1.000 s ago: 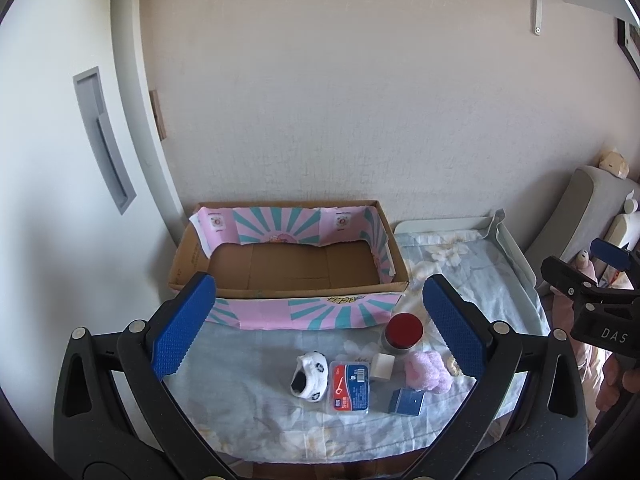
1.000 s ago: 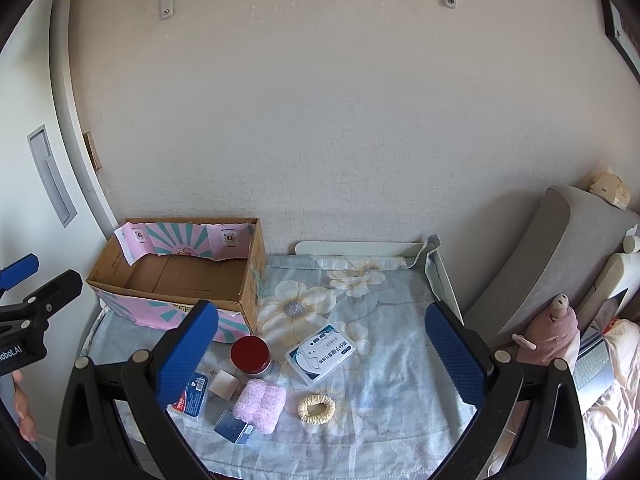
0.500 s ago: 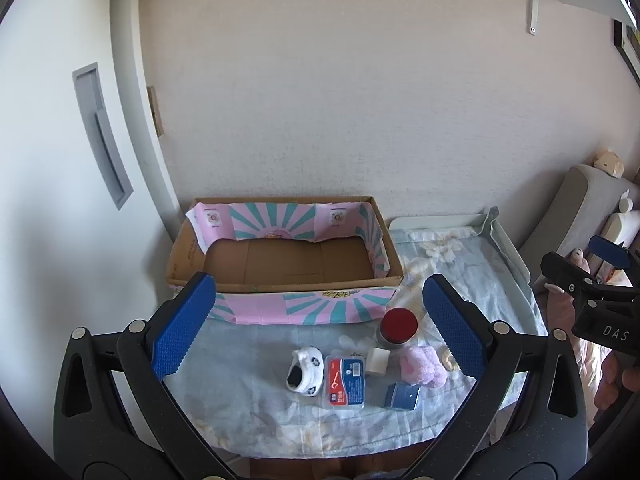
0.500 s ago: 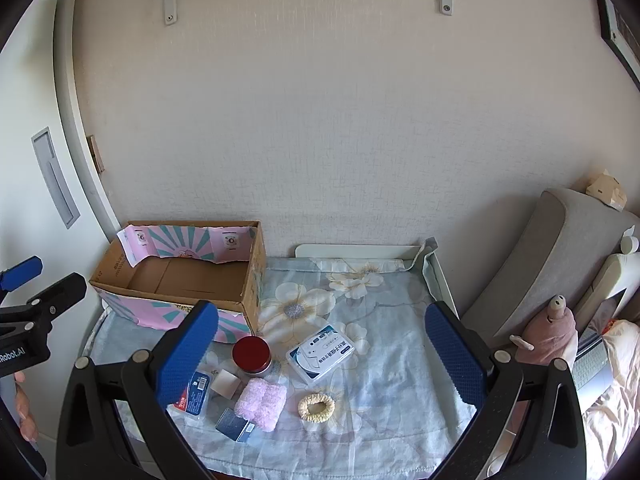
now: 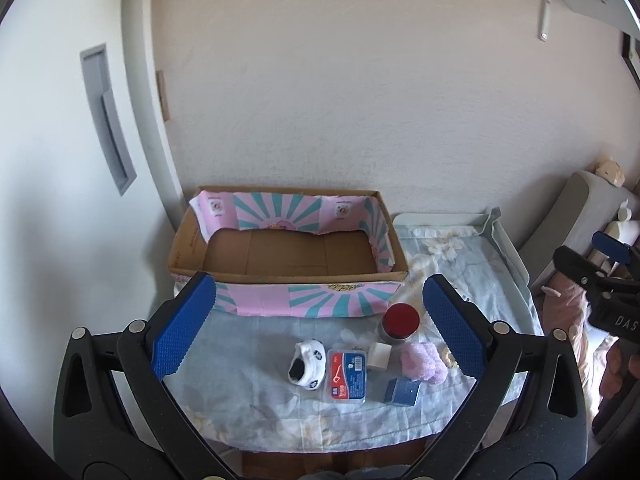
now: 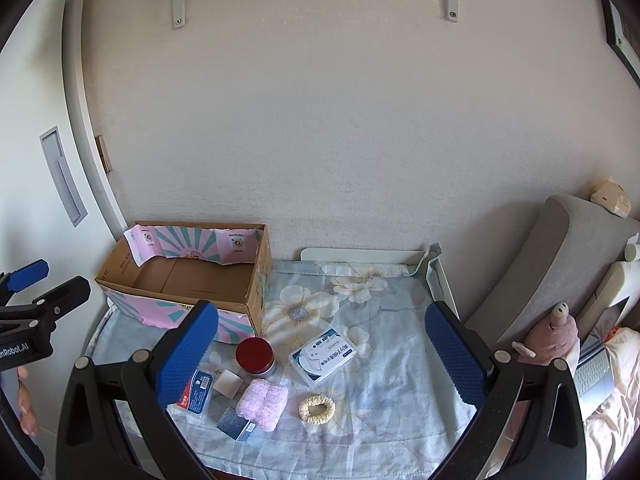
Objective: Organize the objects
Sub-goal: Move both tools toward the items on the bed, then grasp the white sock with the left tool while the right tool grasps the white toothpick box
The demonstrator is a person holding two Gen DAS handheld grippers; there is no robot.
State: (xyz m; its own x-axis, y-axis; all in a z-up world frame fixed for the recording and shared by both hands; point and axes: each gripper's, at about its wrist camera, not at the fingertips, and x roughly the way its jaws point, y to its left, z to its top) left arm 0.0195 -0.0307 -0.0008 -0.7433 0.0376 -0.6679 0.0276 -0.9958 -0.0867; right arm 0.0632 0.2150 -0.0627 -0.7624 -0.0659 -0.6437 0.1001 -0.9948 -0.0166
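An empty cardboard box (image 5: 280, 276) with pink and teal lining stands at the table's back left; it also shows in the right wrist view (image 6: 248, 304). In front of it lie a panda sock (image 5: 307, 365), a red-labelled plastic case (image 5: 347, 376), a white cube (image 5: 379, 355), a red-lidded jar (image 5: 400, 320), a pink fluffy cloth (image 5: 423, 366), a dark blue box (image 5: 402, 392), a cream scrunchie (image 6: 317, 409) and a white-blue packet (image 6: 323, 354). My left gripper (image 5: 320, 328) and right gripper (image 6: 322, 350) are both open, empty, held above the table's front.
The table carries a pale blue floral cloth (image 6: 384, 392) and a white raised rim (image 6: 360, 255) at the back right. A wall stands behind. A grey cushion (image 6: 560, 256) and a pink plush toy (image 6: 556, 332) are to the right.
Both grippers have drawn back and up a little, so the table and objects sit lower and smaller in view. Nothing on the table has moved.
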